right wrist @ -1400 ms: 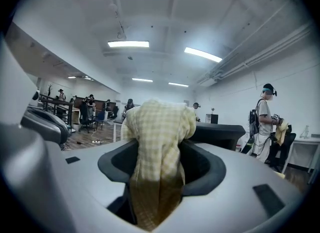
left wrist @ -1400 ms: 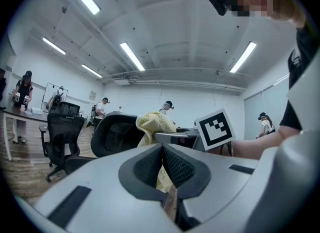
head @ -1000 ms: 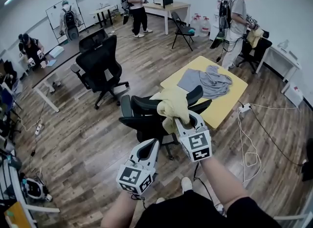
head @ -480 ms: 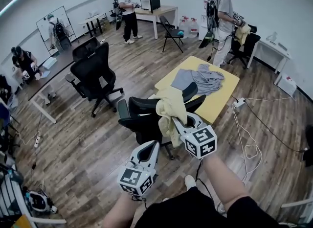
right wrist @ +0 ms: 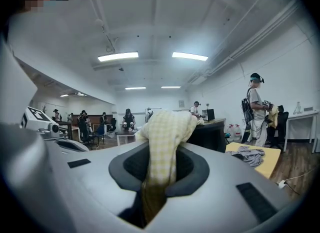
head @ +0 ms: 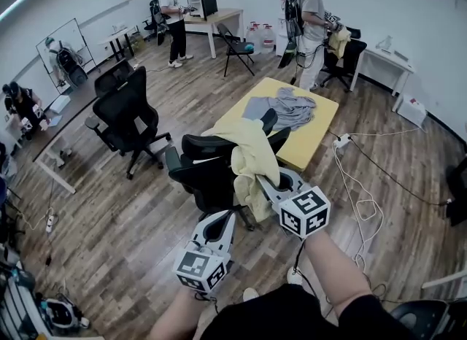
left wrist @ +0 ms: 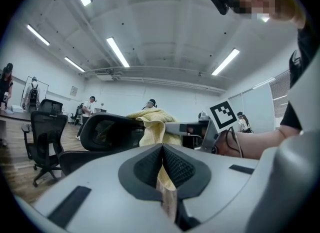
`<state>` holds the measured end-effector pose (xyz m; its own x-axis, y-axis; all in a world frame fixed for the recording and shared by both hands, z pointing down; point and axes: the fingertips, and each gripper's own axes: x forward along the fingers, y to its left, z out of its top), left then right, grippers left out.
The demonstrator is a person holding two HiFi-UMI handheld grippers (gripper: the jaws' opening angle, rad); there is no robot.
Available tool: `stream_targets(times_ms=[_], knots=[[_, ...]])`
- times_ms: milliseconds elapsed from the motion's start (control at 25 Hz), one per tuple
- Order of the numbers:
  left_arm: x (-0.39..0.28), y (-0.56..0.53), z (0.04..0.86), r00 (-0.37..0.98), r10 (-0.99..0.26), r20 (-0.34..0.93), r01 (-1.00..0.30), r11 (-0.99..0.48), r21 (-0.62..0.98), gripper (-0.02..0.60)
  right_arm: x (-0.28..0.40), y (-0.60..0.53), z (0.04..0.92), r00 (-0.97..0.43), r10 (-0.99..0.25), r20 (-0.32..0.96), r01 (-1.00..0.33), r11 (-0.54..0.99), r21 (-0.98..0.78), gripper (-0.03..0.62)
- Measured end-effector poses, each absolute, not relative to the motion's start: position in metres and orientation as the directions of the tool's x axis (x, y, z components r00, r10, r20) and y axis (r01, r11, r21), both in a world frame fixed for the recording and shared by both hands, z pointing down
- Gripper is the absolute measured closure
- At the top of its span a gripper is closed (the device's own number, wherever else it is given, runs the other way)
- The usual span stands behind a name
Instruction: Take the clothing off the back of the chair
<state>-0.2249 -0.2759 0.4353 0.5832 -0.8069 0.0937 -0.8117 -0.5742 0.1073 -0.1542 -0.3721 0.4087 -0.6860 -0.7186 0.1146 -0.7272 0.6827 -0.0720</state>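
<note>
A pale yellow checked garment (head: 248,157) lies over the back of a black office chair (head: 206,178) right in front of me. Its lower end hangs toward me into my right gripper (head: 271,184), which is shut on a fold of the cloth (right wrist: 163,142). My left gripper (head: 228,219) stands lower left of the hanging hem, its pads (left wrist: 172,164) together with nothing held. From the left gripper view the garment (left wrist: 152,127) tops the chair back (left wrist: 107,133), with the right gripper's marker cube (left wrist: 222,114) beside it.
A yellow table (head: 314,130) with grey clothes (head: 288,109) stands just behind the chair. A second black chair (head: 128,116) is at the left. White cables (head: 365,200) trail over the wood floor at the right. Several people work at desks along the walls.
My right gripper has drawn back toward me and to the right with the cloth, and the garment now stretches longer down off the chair back. The left gripper has shifted slightly.
</note>
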Motion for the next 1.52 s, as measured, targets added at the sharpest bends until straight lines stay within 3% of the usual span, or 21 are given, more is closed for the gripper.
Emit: stream_targets(times_ms=[280,1000,1520], knots=[[-0.189,-0.244,0.438,0.579,-0.81,0.099,-0.815,-0.569,0.111,0.566,-0.115,-0.329,0.404,-0.704,-0.703,0.101,-0.71,0.7,-0.074,0.525],[-0.021,-0.138,0.44,0.532,-0.841,0.102,-0.845,-0.52,0.125,0.566,0.05,-0.205,0.406,-0.766,-0.637,0.088,-0.643,0.761,-0.084,0.525],[0.041,-0.105,0.445,0.535,-0.837,0.117,-0.844,-0.523,0.116,0.566,0.121,-0.152,0.421,-0.782,-0.616,0.095,-0.622,0.779,-0.072,0.525]])
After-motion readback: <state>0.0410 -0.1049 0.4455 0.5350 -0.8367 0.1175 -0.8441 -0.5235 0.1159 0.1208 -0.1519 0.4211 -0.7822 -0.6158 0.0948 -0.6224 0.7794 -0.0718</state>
